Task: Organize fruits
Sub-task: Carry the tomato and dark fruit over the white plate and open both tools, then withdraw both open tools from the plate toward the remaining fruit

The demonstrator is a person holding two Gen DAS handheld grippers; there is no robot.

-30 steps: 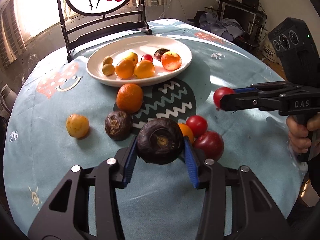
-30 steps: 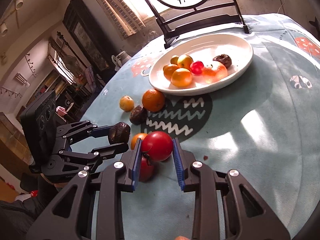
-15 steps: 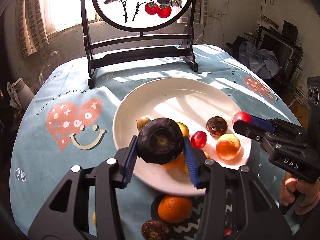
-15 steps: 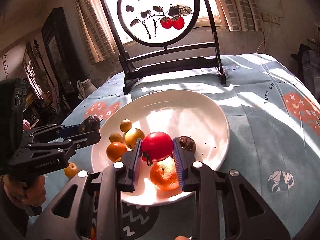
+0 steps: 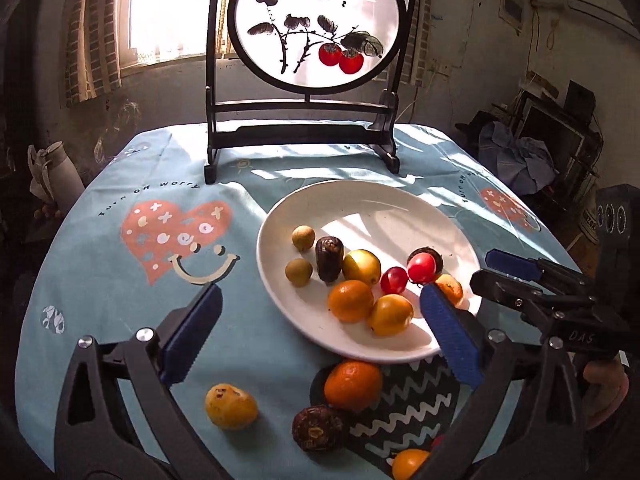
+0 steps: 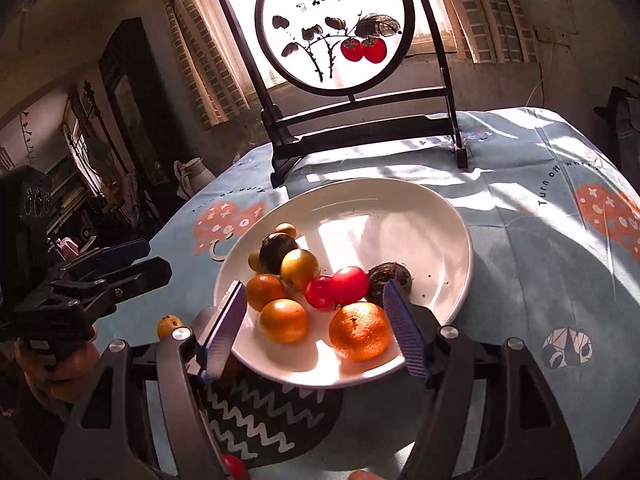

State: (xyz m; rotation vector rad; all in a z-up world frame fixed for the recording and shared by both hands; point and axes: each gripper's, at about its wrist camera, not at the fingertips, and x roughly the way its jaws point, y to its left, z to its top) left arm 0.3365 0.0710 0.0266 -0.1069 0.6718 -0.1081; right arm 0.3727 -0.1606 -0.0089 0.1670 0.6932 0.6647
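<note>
Both of your grippers hang over the near side of the white plate (image 5: pixel 448 216) with nothing in them — the left gripper (image 5: pixel 320 340) and the right gripper (image 6: pixel 316 328) each have their jaws spread wide. That fits a drop-off pose: the plate is where the fruit is gathered. The dark fruit (image 5: pixel 329 258) lies on the plate's left half, beyond your left fingers and well clear of them. The red tomato (image 6: pixel 349 285) sits between and just past your right fingers, touching neither. On the cloth nearer you wait 1 orange (image 5: pixel 353 385), 1 yellow fruit (image 5: pixel 231 406) and 1 brown fruit (image 5: pixel 316 428).
</note>
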